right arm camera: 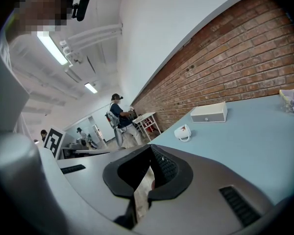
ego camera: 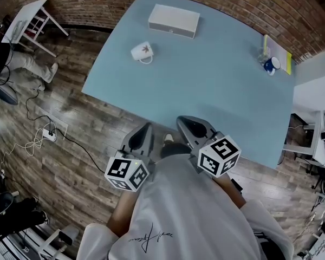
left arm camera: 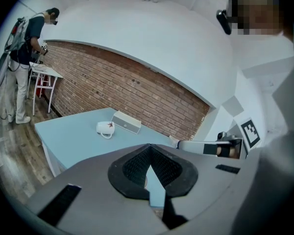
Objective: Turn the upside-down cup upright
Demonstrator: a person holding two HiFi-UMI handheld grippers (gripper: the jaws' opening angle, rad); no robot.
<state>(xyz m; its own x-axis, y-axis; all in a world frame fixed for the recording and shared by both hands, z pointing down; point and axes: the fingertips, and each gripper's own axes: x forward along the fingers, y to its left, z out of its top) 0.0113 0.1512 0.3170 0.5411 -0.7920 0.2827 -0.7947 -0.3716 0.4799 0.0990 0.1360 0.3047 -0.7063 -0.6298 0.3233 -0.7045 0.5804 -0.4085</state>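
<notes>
The white cup (ego camera: 142,52) with a leaf print stands mouth down on the far left part of the light-blue table (ego camera: 216,91). It also shows small and far off in both gripper views, as the cup (left arm camera: 106,128) and the cup (right arm camera: 183,132). Both grippers are held close to my body at the table's near edge, far from the cup. The left gripper (ego camera: 146,130) hangs just off the edge over the floor, its jaws together and empty (left arm camera: 149,149). The right gripper (ego camera: 190,123) is just over the near edge, jaws likewise together and empty (right arm camera: 150,149).
A white box (ego camera: 173,20) lies at the table's far edge behind the cup. A blue mug (ego camera: 271,65) and a yellow sheet (ego camera: 281,52) sit at the far right corner. A brick wall (ego camera: 97,4) bounds the back. Cables (ego camera: 38,129) trail on the wood floor at left.
</notes>
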